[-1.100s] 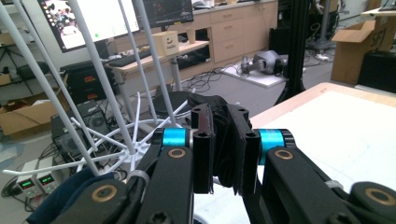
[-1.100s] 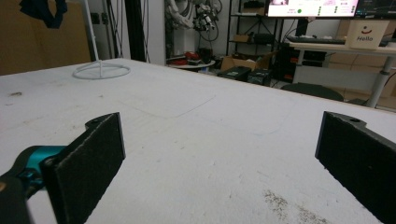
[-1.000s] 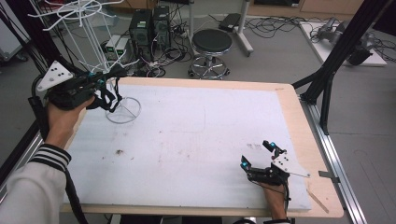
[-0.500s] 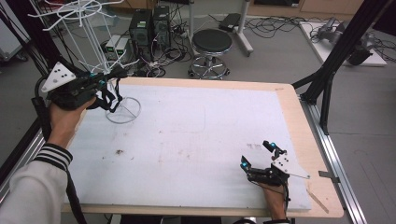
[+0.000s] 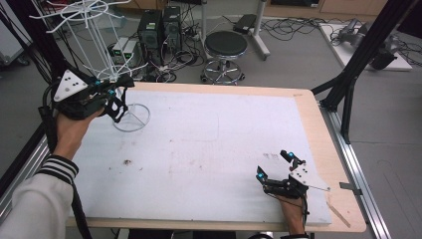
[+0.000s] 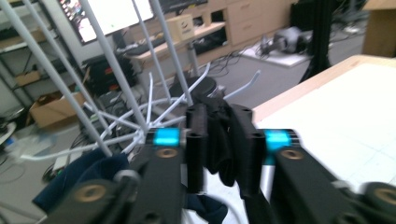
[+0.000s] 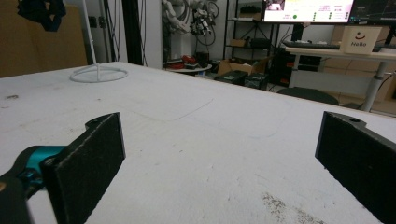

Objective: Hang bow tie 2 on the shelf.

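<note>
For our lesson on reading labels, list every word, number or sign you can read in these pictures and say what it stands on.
"Hello": on the white box on the desk, right gripper view.
Monitor screens above it: text too small to read.
Box in the left gripper view: a mark, too blurred to read.

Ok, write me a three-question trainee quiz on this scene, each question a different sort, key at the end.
1. True or false: the left tool is shut on a dark cloth.
2. Multiple choice: where is the right tool? A) at the rack's round base, B) low over the white mat near the table's front right corner, C) over the stool.
3. Fill in: the left tool is held up beside the white wire ___ at the table's far left corner.

Key:
1. True; the cloth sits pinched between its jaws in the left gripper view.
2. B; its jaws stand wide apart with nothing between them.
3. rack.
</note>
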